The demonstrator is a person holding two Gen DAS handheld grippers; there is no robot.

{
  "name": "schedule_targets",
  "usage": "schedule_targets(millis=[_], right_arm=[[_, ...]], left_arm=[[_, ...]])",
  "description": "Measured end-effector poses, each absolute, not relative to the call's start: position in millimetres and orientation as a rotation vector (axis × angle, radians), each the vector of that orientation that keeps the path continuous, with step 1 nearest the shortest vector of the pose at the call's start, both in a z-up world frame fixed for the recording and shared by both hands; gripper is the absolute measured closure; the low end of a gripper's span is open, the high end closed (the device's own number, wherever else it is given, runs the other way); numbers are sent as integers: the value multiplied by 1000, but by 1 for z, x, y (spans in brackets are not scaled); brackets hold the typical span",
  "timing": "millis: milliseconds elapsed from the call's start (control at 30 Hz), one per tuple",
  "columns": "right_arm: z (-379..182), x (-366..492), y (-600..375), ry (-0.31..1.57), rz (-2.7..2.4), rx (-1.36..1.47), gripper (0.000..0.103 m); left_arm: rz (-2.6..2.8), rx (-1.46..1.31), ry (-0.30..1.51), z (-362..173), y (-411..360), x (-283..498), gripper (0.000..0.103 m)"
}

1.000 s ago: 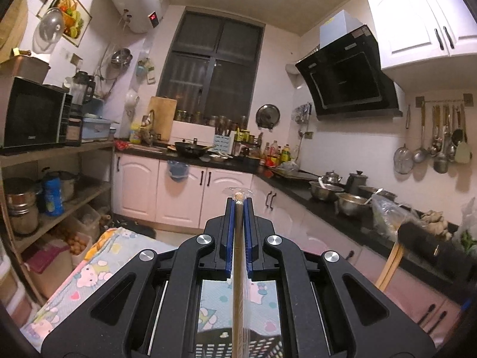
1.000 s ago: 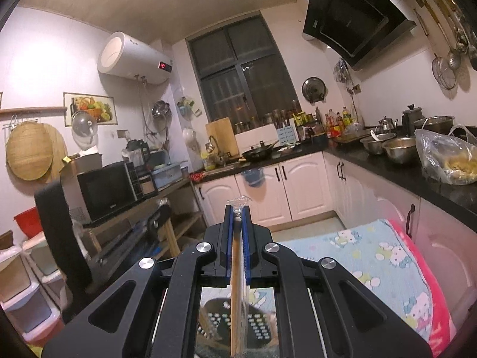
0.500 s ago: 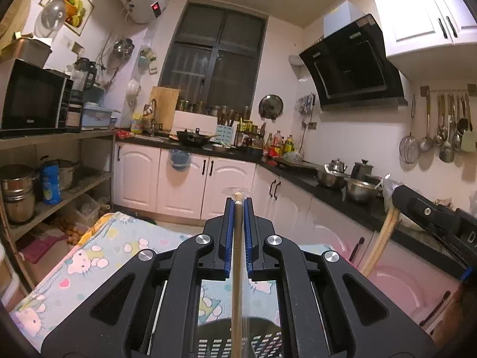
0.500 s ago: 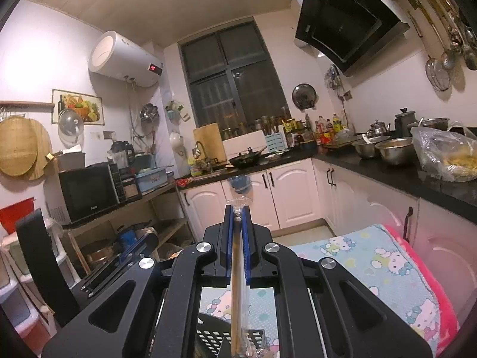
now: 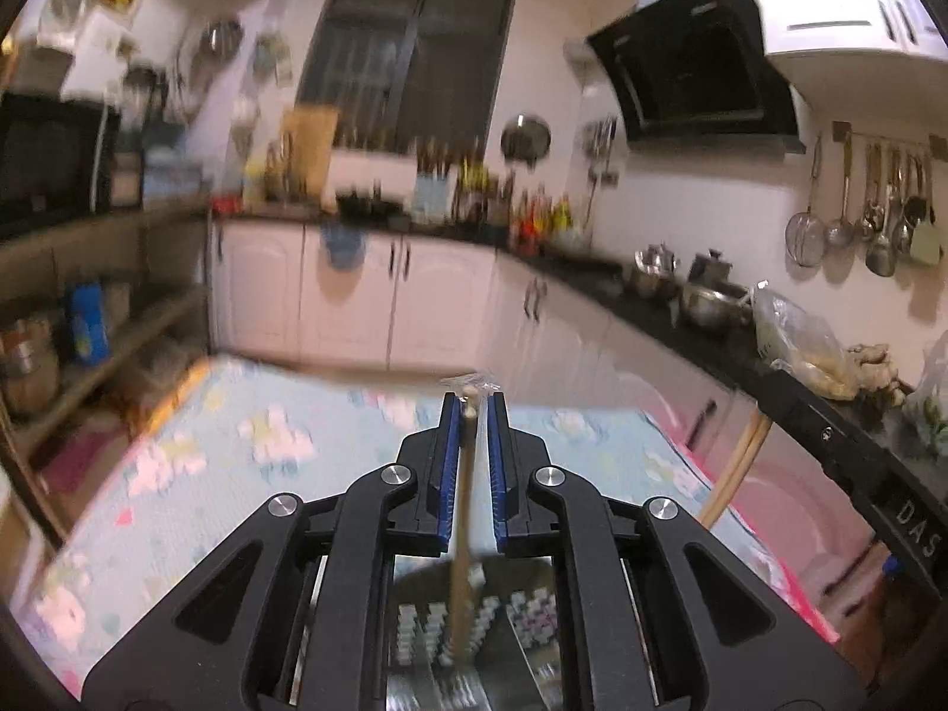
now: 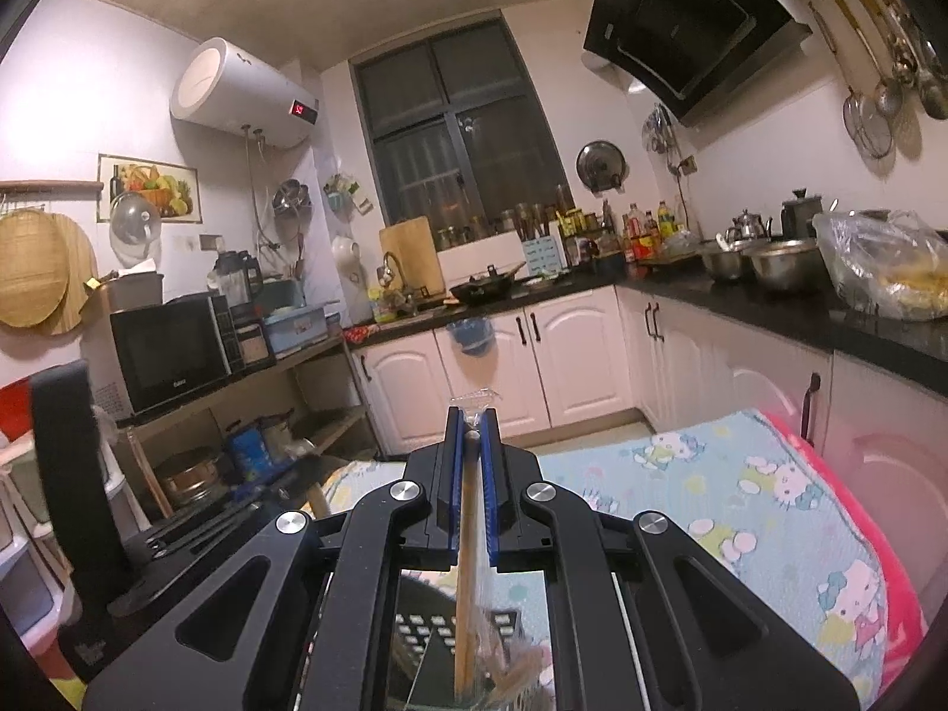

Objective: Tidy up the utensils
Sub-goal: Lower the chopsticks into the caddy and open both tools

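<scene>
My left gripper [image 5: 472, 400] stands a little open around a thin wooden utensil handle in clear wrap [image 5: 461, 509] that runs down toward a black slotted basket [image 5: 474, 616] below. My right gripper [image 6: 472, 418] is shut on another wrapped wooden utensil [image 6: 466, 569], its lower end over the same black slotted basket [image 6: 426, 622]. The right gripper's body and its wooden handle show at the right edge of the left wrist view [image 5: 853, 456]. The left gripper's body shows at the left of the right wrist view [image 6: 71, 474].
A table with a Hello Kitty cloth [image 6: 740, 492] lies under the basket. White cabinets and a black counter [image 6: 770, 308] with pots and bags run along the right and back. A shelf with a microwave [image 6: 172, 349] stands at the left.
Both grippers tilted down toward the table and basket. The left gripper's jaws have parted slightly around its utensil; the left view is now motion-blurred.
</scene>
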State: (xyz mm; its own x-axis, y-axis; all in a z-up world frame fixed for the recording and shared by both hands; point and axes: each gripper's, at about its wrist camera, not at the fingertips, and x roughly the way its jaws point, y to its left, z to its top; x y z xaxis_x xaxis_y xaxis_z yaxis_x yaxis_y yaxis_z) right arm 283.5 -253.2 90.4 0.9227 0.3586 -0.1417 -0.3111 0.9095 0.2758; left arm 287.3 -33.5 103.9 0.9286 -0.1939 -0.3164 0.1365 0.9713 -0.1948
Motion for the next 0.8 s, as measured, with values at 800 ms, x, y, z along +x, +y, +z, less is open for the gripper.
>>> schedule_targets(millis=[800], right_arm=[[65,251,-261,353,362,293,85]], left_arm=[[-233,-194,456,96,-20,264,77]])
